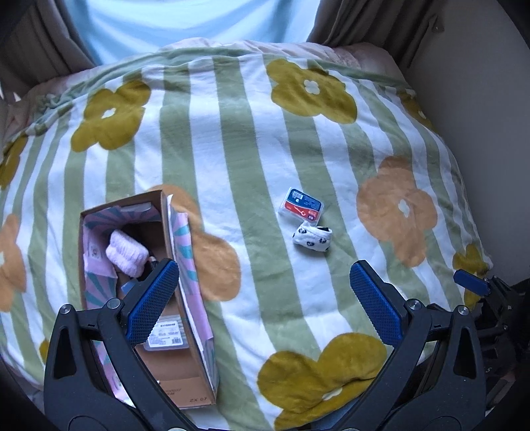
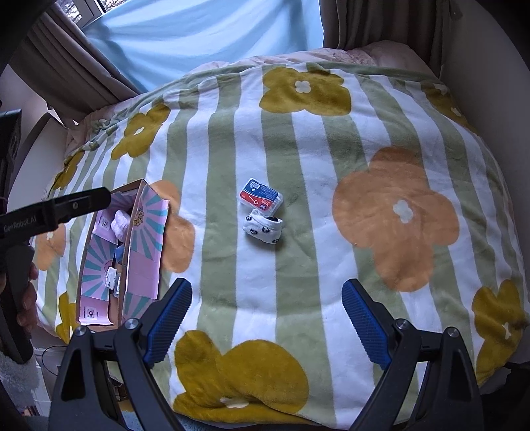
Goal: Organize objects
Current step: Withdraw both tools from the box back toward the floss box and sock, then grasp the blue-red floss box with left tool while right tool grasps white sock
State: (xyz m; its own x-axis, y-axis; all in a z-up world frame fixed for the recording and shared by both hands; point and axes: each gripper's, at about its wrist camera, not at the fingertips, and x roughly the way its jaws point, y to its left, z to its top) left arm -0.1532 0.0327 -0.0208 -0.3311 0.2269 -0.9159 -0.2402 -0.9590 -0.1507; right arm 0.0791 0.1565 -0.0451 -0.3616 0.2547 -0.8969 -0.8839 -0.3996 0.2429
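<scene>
Rolled sock (image 2: 263, 228) lies ahead of open right gripper (image 2: 266, 318).

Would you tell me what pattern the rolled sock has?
White with small dark panda-like faces on the rolled sock, clearest in the right wrist view.

Green-striped floral blanket (image 2: 298, 265) over bed, brown curtains (image 2: 381, 30), pale blue window blind (image 2: 205, 36)

On the striped flowered blanket (image 2: 298, 265) lie one small clear plastic case with a red-and-blue label (image 2: 261, 196) and one rolled white panda-print sock (image 2: 263, 228). One open cardboard box (image 1: 185, 381) holds one fluffy pink sock roll (image 1: 127, 253)
</scene>
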